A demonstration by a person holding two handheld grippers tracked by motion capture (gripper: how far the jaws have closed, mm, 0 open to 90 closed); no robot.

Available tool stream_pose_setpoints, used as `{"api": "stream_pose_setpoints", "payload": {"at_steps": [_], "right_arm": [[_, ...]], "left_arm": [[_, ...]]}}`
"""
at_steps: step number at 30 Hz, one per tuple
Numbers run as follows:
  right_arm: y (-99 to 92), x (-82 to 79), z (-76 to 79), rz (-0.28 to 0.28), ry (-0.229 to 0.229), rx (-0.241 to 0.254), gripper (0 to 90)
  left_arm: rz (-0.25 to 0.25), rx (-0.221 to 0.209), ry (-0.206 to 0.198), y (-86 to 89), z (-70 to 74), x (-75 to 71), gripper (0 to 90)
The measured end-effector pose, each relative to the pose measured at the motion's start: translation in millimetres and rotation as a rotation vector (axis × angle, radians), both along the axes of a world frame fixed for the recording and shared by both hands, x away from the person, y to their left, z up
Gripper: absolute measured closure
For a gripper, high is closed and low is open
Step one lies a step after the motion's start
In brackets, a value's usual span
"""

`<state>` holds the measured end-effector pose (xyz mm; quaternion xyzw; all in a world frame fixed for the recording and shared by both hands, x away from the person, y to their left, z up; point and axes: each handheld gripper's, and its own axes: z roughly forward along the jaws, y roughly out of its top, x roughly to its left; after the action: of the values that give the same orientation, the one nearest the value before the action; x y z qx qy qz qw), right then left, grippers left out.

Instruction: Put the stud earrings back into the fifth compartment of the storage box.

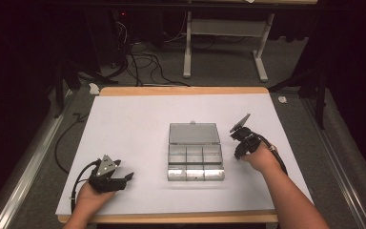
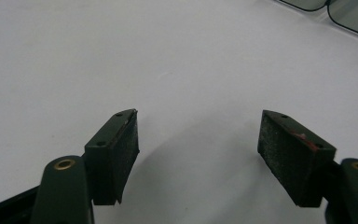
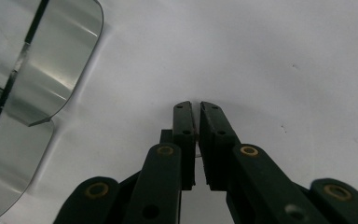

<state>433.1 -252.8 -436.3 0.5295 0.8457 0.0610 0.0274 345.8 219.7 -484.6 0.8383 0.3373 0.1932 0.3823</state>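
Lying just left of right hand-held gripper [image 1: 238, 153]: clear compartment box [image 1: 195, 152], w/ lid open.

Open compartment box [image 1: 195, 153] mid-table, bare white tabletop [image 1: 128, 129] all round

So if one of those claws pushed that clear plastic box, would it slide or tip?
The clear compartment box would probably slide: it sits low and flat on the smooth white table. It looks light, being thin, see-through plastic. Its open lid might flap or shift.

The clear compartment box [image 3: 32, 70] is cut off by the right gripper view's left edge, its contents indiscernible.
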Motion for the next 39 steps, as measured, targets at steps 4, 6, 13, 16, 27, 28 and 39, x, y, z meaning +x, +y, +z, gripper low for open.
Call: {"api": "stream_pose_setpoints", "payload": {"at_steps": [4, 6, 13, 16, 27, 28, 39], "right_arm": [[-0.8, -0.8, 3.3, 0.001, -0.002, 0.002, 86.1], [-1.2, -1.7, 5.8, -0.001, -0.004, 0.002, 86.1], [2.6, -10.2, 19.4, 0.024, -0.012, 0.014, 86.1], [6.1, -14.3, 24.2, 0.039, -0.013, 0.017, 86.1], [26.1, -29.6, 45.2, 0.097, -0.026, 0.03, 86.1], [28.5, -30.6, 46.6, 0.107, -0.028, 0.029, 86.1], [57.7, -36.3, 52.2, 0.188, -0.03, 0.03, 86.1]], "left_arm": [[-0.001, 0.004, 0.0, -0.2, 0.0, 0.0, 29.7], [-0.001, 0.005, -0.001, -0.3, -0.1, 0.0, 29.7], [0.0, 0.007, -0.002, -0.5, -0.1, -0.1, 29.7], [-0.001, 0.008, -0.003, -0.6, -0.1, -0.3, 29.7], [-0.002, 0.003, -0.004, -0.1, 0.1, -0.4, 29.4], [-0.002, 0.003, -0.004, -0.1, 0.1, -0.4, 29.4], [-0.003, 0.005, -0.008, -0.4, 0.0, -0.7, 29.0]]}}
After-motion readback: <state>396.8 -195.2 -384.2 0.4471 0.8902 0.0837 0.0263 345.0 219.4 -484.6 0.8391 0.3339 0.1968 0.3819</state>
